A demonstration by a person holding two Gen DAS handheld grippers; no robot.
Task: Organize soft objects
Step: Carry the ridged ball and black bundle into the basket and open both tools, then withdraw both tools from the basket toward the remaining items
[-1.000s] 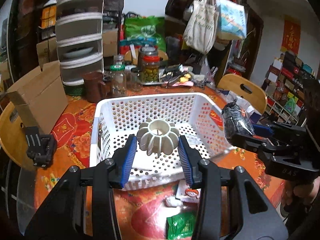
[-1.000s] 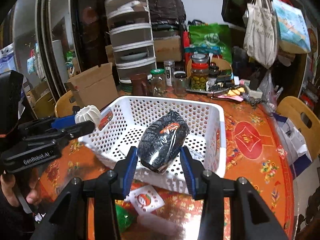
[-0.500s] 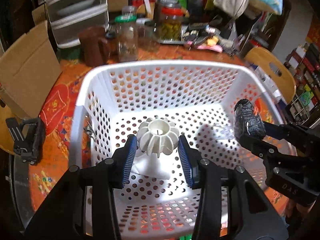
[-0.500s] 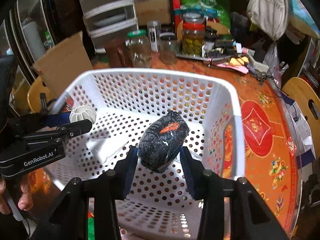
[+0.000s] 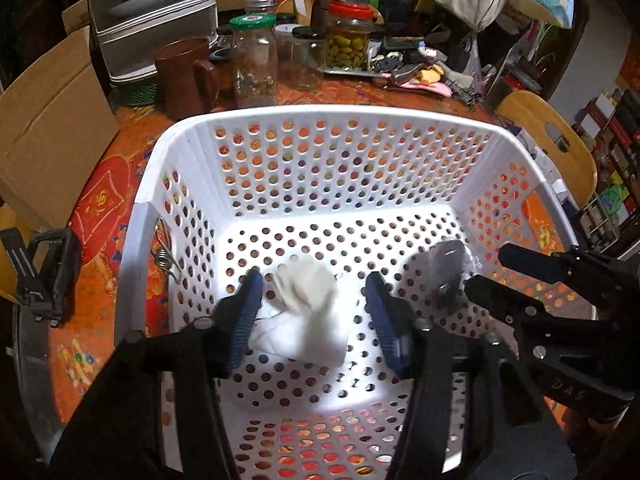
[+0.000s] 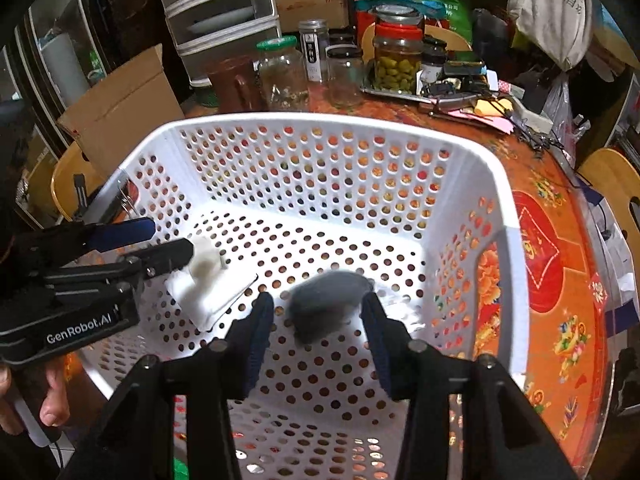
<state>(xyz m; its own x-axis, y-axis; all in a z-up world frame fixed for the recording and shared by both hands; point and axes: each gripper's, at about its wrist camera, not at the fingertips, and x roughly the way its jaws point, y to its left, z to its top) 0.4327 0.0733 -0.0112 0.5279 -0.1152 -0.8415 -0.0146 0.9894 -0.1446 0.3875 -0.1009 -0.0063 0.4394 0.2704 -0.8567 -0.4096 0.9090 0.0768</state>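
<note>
From the left wrist view, the left gripper hangs inside the white perforated basket, its blue-padded fingers spread wide. Between them, apart from either pad, is the white ribbed soft toy, blurred, low over a white packet lying on the basket floor; it looks released, though the blur makes it hard to say whether it has landed. To the right, the right gripper reaches in over the rim, with the dark wrapped bundle just ahead of its tips. A metal spring clip hangs on the basket's left wall.

From the right wrist view, the right gripper is likewise spread wide, and the dark wrapped bundle sits between the pads without touching them, blurred, down near the basket floor. At left the left gripper shows with the white ribbed soft toy at its tips, over the white packet.

As a judgement, both soft items are now in the basket and out of the grip, so this drop is essentially done. What remains is to lift both grippers clear; whether other soft items outside the basket await collecting is not clear from these views.
</note>
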